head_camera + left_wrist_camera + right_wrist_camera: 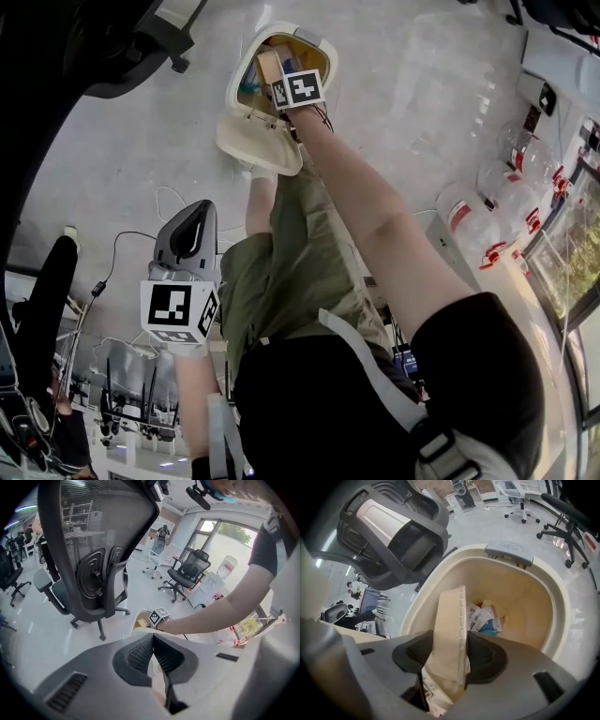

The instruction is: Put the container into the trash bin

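The right tool point(453, 645) was closed on the container point(450, 613), a flattened beige clamshell box. The box was clamped edge-on between both pads and projected ahead of the jaw tips. Directly ahead of and below that tool, the trash bin point(548, 597) was presented with its mouth uncovered. The container's leading end was positioned over the opening. Paper waste point(485, 618) was seen on the bin bottom, beyond the container's tip. In the head view, the bin's lid point(258, 142) was swung back and lay on the near side of the bin, beneath the forearm that carried the right tool.

The left tool point(153, 643) was shut, its ribbed pads brought together with nothing between them. It was held well apart from the bin and pointed downward above the floor point(112, 141). An office chair point(93, 550) was seen ahead of the left tool, to its left.
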Motion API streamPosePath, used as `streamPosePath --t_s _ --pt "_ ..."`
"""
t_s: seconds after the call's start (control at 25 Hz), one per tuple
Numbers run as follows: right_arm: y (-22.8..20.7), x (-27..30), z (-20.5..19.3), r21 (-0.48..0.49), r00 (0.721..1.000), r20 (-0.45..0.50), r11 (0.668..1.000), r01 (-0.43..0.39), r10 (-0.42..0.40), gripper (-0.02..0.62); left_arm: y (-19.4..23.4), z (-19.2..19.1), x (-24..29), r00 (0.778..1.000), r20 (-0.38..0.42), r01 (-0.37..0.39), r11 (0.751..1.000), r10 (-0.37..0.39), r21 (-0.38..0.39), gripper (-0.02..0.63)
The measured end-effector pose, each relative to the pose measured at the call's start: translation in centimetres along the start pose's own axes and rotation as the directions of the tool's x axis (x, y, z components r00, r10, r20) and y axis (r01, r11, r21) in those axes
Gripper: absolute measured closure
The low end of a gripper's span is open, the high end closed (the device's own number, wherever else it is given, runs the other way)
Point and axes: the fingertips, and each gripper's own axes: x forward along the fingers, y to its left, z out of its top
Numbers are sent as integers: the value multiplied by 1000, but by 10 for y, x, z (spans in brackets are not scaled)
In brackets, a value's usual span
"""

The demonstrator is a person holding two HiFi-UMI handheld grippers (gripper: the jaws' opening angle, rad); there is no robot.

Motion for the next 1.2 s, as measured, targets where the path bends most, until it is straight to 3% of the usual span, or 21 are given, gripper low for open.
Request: streamPosePath --t_s 0.44,0.68,0.88,1.2 --pt "-12 21 7 133 999 30 991 33 -38 370 1 -14 9 999 -34 10 1000 -11 -17 598" --pt "-14 21 10 164 998 46 986 27 -35 362 0 -12 11 999 -38 13 1000 -14 -13 598" --pt "-11 22 11 172 999 50 985 7 -16 318 -1 -12 15 999 -45 20 1000 -21 -11 598" --pt "-6 8 9 164 998 61 986 -5 -5 314 -7 -3 13 999 -27 25 1000 -26 -10 598"
